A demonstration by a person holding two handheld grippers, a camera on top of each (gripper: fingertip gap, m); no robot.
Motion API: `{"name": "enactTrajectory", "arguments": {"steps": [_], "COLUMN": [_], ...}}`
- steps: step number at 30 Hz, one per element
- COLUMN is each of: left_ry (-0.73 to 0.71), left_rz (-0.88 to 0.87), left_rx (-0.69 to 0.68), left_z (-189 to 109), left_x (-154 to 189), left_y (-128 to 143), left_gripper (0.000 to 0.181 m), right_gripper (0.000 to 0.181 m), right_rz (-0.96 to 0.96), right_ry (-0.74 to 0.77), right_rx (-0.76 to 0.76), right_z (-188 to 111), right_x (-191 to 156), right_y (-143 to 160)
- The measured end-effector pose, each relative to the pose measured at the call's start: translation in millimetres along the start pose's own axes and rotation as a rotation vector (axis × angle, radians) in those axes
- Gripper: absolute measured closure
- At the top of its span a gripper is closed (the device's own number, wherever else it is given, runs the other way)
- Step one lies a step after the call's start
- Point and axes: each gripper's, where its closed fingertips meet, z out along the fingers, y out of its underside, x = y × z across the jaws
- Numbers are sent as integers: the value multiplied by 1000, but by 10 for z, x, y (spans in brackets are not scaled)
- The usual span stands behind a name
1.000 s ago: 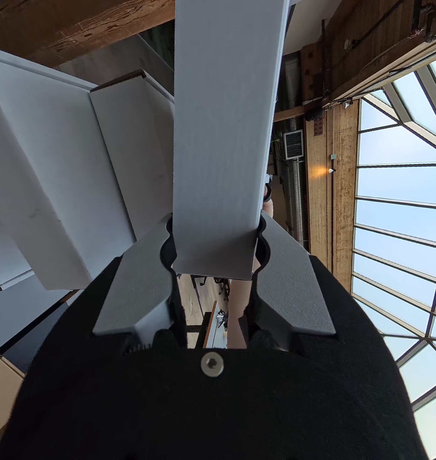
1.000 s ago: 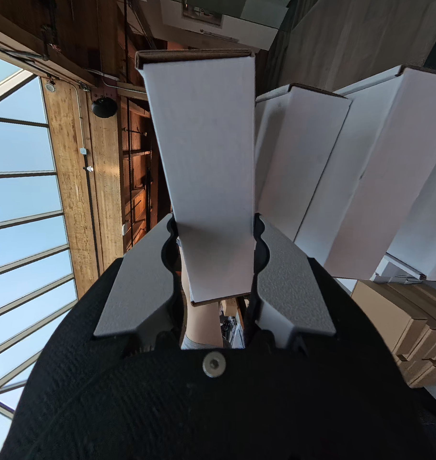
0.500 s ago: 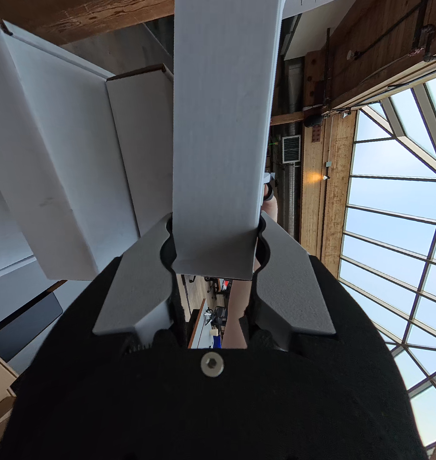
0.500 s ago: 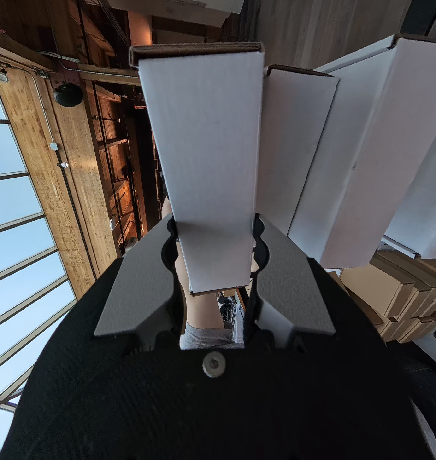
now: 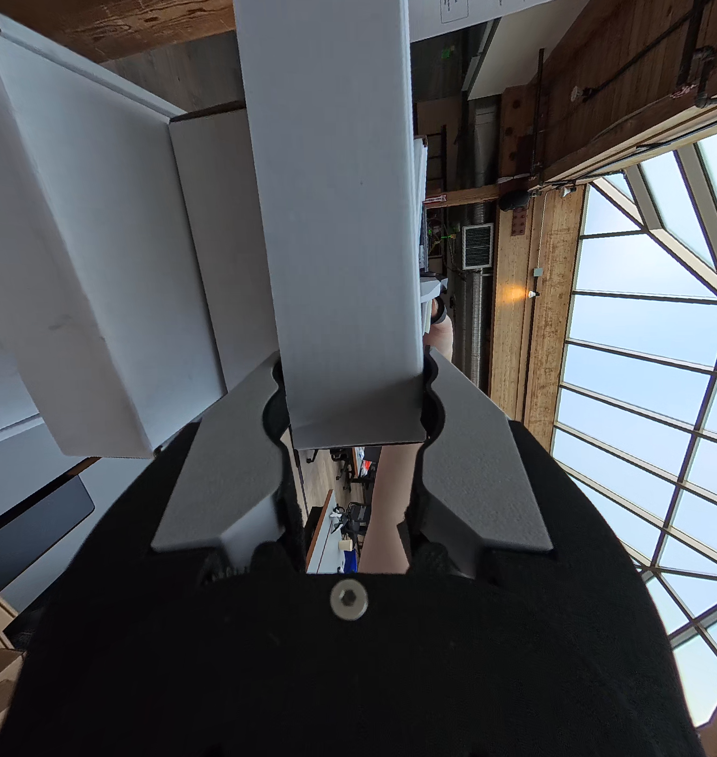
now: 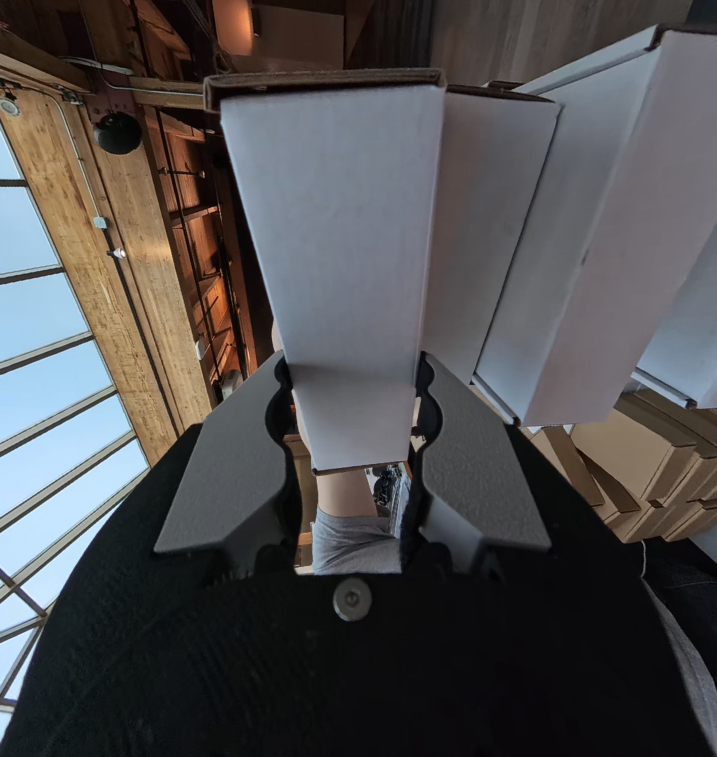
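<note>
While both cameras tilt up toward skylights, left gripper [image 5: 350,393] clamps one end of a long white box [image 5: 332,205]. Right gripper [image 6: 350,393] clamps white box [image 6: 340,245] too, stacked white boxes [image 6: 574,245] just right of it

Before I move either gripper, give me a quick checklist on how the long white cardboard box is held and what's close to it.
1. Left gripper shut on the long white cardboard box: ok.
2. Right gripper shut on the same box's other end: ok.
3. Box end seated deep between the right fingers: ok.
4. Gap to the neighbouring white boxes: not ok, no gap visible.
5. Box closed at its brown end edge: cannot tell.
</note>
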Motion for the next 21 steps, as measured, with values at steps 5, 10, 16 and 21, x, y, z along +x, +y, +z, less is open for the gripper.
{"name": "enactTrajectory", "arguments": {"steps": [5, 10, 16, 21], "left_ry": [20, 28, -51, -123], "left_rz": [-8, -14, 40, 124], "left_rx": [4, -10, -43, -56], "left_z": [11, 15, 41, 50], "left_x": [2, -12, -116, -136], "left_y": [-8, 18, 100, 135], "left_gripper": [119, 119, 111, 106], "right_gripper": [122, 122, 121, 116], "right_rz": [9, 11, -24, -87], "right_ry": [-21, -16, 39, 155], "right_rx": [-22, -17, -3, 17], "right_z": [12, 12, 41, 72], "right_x": [10, 32, 54, 81], "right_y": [33, 17, -20, -57]}}
